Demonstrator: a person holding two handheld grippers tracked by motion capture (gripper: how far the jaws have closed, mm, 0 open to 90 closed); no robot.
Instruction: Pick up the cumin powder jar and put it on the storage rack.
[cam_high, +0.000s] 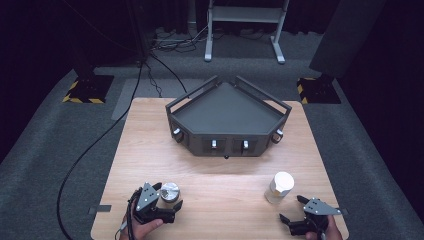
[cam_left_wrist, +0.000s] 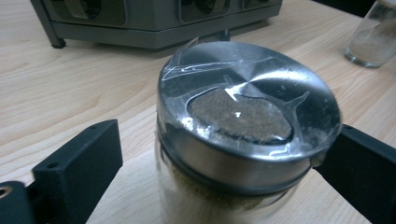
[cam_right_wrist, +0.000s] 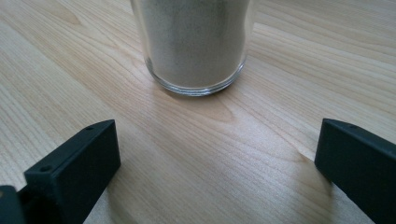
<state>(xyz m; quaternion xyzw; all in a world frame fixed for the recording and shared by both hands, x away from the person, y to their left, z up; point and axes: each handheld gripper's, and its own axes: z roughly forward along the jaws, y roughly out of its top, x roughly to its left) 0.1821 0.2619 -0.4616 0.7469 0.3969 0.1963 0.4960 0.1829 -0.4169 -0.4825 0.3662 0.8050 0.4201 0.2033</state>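
A glass jar of brownish grains with a shiny metal lid (cam_high: 170, 192) (cam_left_wrist: 247, 112) stands at the table's front left. My left gripper (cam_high: 169, 196) (cam_left_wrist: 226, 140) straddles it. The right jaw sits against the lid's edge, while a gap separates the left jaw from the glass, so the gripper is open. At the front right stands a second jar (cam_high: 279, 187) (cam_right_wrist: 194, 42) with a white lid, filled with pale powder. My right gripper (cam_high: 292, 209) (cam_right_wrist: 218, 135) is open just short of it, with bare wood between its jaws.
A dark angular tray (cam_high: 227, 145) (cam_left_wrist: 140, 23) with railed sides sits at the back middle of the wooden table (cam_high: 225, 175). The white-lidded jar (cam_left_wrist: 373, 32) shows off to the left gripper's right. A cable (cam_high: 85, 155) runs across the floor left of the table.
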